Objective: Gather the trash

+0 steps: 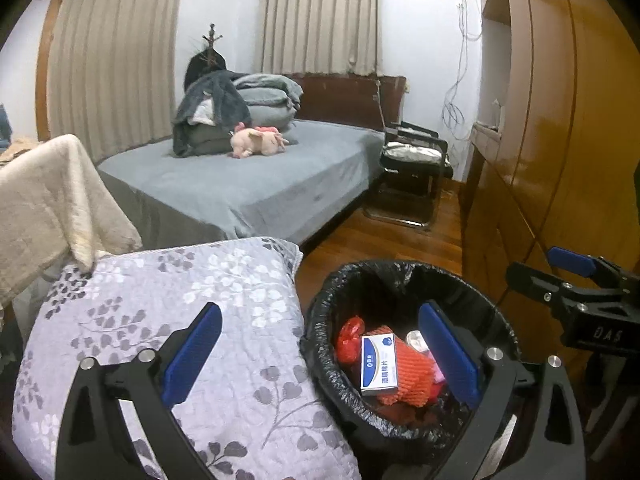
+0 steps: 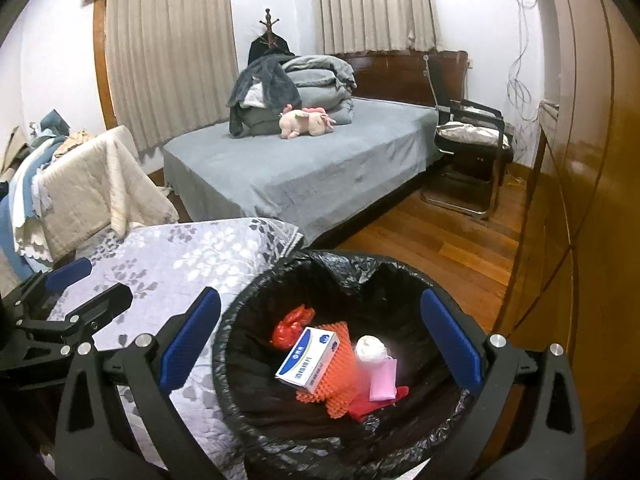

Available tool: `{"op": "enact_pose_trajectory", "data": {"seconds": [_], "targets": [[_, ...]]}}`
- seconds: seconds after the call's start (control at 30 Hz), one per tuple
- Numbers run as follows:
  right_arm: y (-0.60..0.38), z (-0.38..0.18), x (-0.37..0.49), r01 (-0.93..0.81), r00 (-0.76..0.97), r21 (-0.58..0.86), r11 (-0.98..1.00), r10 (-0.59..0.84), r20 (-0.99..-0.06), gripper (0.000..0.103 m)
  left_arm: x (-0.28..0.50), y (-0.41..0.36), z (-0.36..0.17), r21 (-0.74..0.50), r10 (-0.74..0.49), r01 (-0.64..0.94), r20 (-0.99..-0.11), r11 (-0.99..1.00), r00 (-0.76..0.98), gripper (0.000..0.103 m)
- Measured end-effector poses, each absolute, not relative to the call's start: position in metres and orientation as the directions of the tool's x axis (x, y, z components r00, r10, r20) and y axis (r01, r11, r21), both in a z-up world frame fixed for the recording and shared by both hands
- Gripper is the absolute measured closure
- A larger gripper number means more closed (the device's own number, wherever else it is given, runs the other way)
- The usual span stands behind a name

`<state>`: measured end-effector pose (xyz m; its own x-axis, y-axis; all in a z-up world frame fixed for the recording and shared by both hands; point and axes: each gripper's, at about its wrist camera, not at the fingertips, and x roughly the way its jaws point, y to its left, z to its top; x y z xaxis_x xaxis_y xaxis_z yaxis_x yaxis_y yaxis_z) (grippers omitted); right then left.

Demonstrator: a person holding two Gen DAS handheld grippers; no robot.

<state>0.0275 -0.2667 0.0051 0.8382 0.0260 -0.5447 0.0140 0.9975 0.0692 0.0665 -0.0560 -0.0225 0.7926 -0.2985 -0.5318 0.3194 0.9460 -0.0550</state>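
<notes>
A bin with a black liner [image 1: 400, 272] [image 2: 280, 280] stands on the wooden floor beside a floral quilt. Inside it lie a white and blue box [image 1: 378, 364] [image 2: 308, 360], an orange foam net [image 1: 412, 384] [image 2: 340, 384], a red bag [image 1: 348, 338] [image 2: 290, 326], a white crumpled wad [image 2: 370, 348] and a pink packet [image 2: 382, 380]. My left gripper [image 1: 320, 356] [image 2: 94, 286] hangs open above the bin's left rim, nothing between its blue pads. My right gripper [image 2: 320, 342] [image 1: 540, 270] hovers open over the bin's mouth, also empty.
The floral quilt [image 1: 180, 300] lies left of the bin, with a cream blanket [image 1: 52, 200] draped behind it. A grey bed [image 1: 260, 184] carries folded bedding and a pink plush toy [image 1: 260, 142]. A black chair [image 1: 416, 160] stands beyond, and a wooden wardrobe [image 1: 560, 140] lines the right.
</notes>
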Motion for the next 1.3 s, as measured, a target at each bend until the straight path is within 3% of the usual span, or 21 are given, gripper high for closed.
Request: {"op": "enact_pose_trajectory", "data": {"seconds": [0.43, 1.3], "targets": [[-0.241, 0.032, -0.010, -0.032, 0.861, 0.052, 0.998, 0.054, -0.505, 0.006, 0.027, -0.041, 0.013, -0.037, -0.272, 0.289, -0.468, 0.957, 0.841, 0.006], [-0.231, 0.039, -0.023, -0.048, 0.876, 0.041, 0.998, 0.062, -0.478, 0.006, 0.007, -0.032, 0.023, -0.036, -0.253, 0.266, -0.451, 0.963, 0.856, 0.006]]}}
